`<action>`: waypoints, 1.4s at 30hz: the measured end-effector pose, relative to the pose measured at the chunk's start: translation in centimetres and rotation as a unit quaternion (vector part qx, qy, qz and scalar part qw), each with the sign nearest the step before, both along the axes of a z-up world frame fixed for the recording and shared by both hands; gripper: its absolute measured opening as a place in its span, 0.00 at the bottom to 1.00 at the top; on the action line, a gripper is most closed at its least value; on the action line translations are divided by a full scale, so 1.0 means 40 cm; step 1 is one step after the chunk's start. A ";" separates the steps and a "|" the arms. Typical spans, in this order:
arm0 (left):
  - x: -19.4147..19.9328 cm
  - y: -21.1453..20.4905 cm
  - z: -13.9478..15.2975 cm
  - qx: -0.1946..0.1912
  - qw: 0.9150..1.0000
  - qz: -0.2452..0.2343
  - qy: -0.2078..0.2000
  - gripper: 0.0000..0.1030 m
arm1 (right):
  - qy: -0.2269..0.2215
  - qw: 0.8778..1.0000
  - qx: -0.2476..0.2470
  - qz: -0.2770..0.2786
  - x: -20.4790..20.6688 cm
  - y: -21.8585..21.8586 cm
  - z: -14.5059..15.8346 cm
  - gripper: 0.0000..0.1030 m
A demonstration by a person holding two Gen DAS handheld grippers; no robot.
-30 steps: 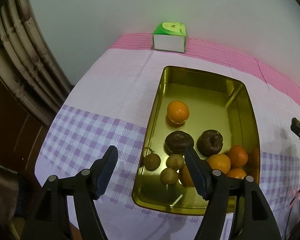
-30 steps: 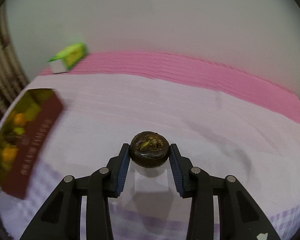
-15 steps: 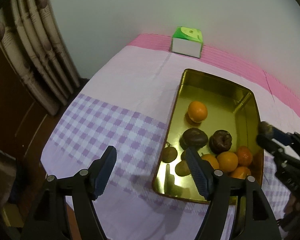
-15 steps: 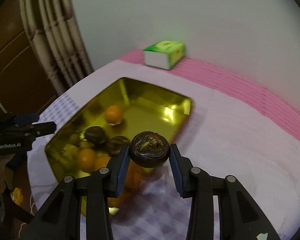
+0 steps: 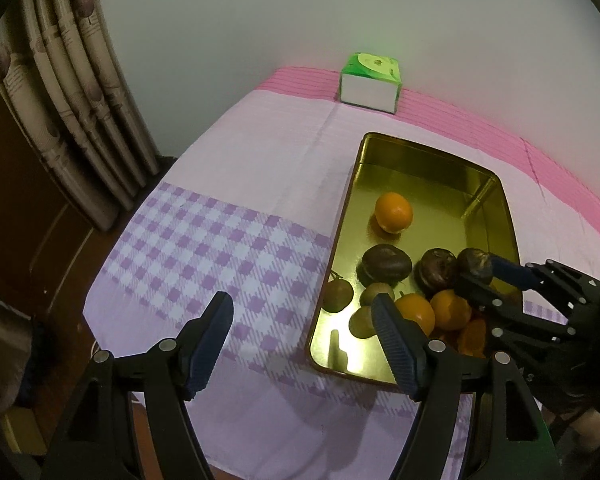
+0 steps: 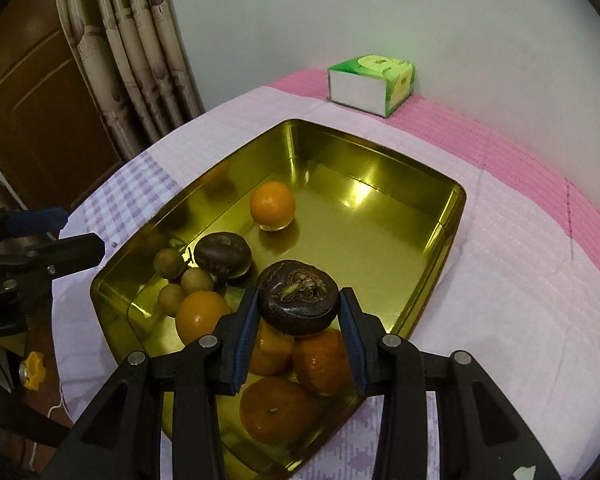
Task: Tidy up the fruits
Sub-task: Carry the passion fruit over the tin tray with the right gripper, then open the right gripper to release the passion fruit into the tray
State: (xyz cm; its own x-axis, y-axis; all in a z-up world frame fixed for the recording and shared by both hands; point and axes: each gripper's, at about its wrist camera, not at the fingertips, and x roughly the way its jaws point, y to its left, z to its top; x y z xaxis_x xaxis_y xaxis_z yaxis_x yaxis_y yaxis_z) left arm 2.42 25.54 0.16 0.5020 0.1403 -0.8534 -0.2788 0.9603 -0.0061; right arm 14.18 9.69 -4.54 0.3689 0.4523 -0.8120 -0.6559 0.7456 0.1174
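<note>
— Purple squares cover the cloth point(image 5: 204, 248) on the left. What is the left gripper point(image 5: 302, 336) doing?

— It hangs wide open over the cloth, near the gold tray point(image 6: 380, 184). Nothing is in it.

— What is in the tray?

— Oranges point(image 6: 272, 205), small green fruits point(image 6: 168, 263) and a dark brown fruit point(image 6: 223, 255), mostly at the near end.

— And the right gripper point(image 6: 299, 320)?

— It is squeezed tight on another dark brown fruit point(image 6: 298, 297), held just above the oranges. A green box point(image 6: 372, 84) sits far back.
</note>
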 end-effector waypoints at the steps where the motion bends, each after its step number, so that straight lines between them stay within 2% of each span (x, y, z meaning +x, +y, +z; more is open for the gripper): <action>1: 0.000 0.000 -0.001 0.000 1.000 -0.001 0.001 0.70 | 0.001 1.000 -0.003 0.001 0.000 0.002 -0.003 0.36; 15: 0.002 -0.025 -0.006 0.009 1.000 -0.018 0.004 0.70 | 0.001 1.000 -0.006 -0.009 -0.002 0.013 -0.009 0.38; 22: 0.003 -0.040 -0.005 0.017 1.000 -0.026 0.004 0.70 | -0.005 1.000 0.000 -0.016 -0.019 0.001 0.011 0.52; 24: 0.003 -0.044 -0.004 0.019 0.999 -0.028 0.003 0.71 | -0.006 1.000 0.004 -0.023 -0.027 -0.008 0.025 0.53; 32: 0.000 -0.056 -0.002 0.024 0.999 -0.036 0.003 0.71 | -0.025 0.998 0.000 -0.062 -0.063 -0.049 0.085 0.90; 35: 0.000 -0.065 -0.004 0.027 0.999 -0.043 0.006 0.71 | -0.015 0.997 -0.002 -0.075 -0.071 -0.062 0.091 0.95; 42: 0.000 -0.087 -0.009 0.035 0.998 -0.058 0.011 0.71 | -0.001 0.996 -0.026 -0.086 -0.109 -0.073 0.071 0.96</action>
